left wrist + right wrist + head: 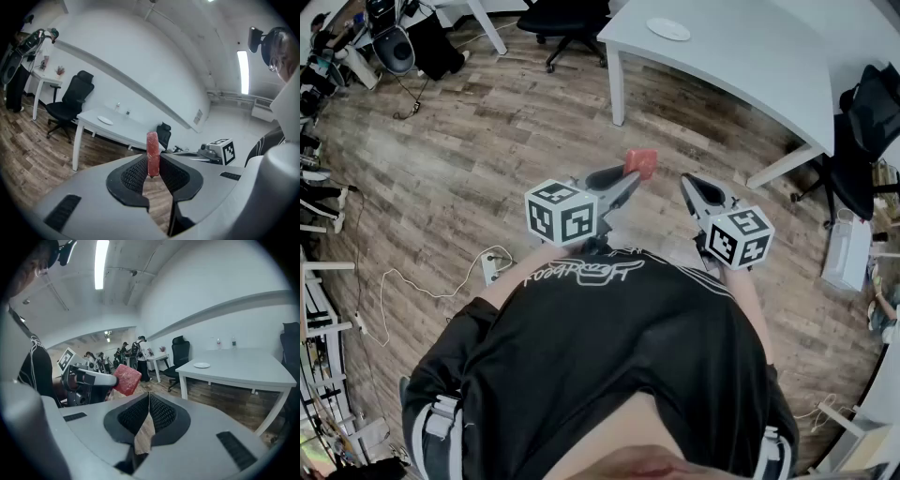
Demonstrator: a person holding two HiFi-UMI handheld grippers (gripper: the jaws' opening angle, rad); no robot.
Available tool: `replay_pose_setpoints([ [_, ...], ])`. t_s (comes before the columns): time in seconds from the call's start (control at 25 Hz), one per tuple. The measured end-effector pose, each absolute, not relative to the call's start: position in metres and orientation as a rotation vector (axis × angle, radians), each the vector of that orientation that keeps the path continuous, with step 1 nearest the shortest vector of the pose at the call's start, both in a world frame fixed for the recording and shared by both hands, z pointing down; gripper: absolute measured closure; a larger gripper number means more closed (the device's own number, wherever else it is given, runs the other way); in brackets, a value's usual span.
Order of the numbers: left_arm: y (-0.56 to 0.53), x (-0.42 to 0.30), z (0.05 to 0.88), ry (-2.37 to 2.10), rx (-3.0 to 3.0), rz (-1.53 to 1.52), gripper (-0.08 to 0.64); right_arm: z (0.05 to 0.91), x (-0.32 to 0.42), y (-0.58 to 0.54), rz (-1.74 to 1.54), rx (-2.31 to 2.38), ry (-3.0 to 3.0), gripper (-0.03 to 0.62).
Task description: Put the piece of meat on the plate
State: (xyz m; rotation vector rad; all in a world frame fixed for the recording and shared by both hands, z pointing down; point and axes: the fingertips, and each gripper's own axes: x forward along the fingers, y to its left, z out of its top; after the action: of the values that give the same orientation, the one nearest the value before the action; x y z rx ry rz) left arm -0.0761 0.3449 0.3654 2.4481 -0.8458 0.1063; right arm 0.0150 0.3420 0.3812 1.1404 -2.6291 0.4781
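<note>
A red, flat piece of meat [640, 162] is pinched edge-on between the jaws of my left gripper [630, 178], held in the air over the wooden floor. In the left gripper view the meat [153, 153] stands upright between the ribbed pads [135, 173]. My right gripper [689, 186] hovers just to the right of it, shut with nothing inside; its tips meet in the right gripper view [149, 397], where the meat [126, 379] shows to the left. The white plate [668, 29] lies on the white table [741, 66], well ahead; it also appears as plate [105, 120] and plate [202, 365].
A black office chair [567, 23] stands left of the table. A power strip and white cable [441, 281] lie on the floor at left. A dark bag [872, 112] and boxes sit at the right. More desks, chairs and people fill the far room [122, 352].
</note>
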Motion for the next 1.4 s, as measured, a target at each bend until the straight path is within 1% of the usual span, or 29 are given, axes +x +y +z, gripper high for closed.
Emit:
replay_pose_setpoints([
  [0.4,0.345,-0.063,0.362,-0.838,2.463,0.128,0.479,0.378,0.026,0.344,0.482,1.154,-2.631,0.581],
  [0.68,0.343,-0.055,0.364,-0.829,2.458,0.153,0.479,0.38,0.044,0.341,0.567,1.207,-2.644,0.58],
  [0.96,0.342,-0.046,0.363,-0.815,2.461,0.171,0.479,0.382,0.05,0.341,0.572,1.221,-2.638,0.58],
  [1.4,0.314,-0.031,0.368,-0.78,2.453,0.179,0.479,0.388,0.064,0.319,0.573,1.258,-2.612,0.58],
])
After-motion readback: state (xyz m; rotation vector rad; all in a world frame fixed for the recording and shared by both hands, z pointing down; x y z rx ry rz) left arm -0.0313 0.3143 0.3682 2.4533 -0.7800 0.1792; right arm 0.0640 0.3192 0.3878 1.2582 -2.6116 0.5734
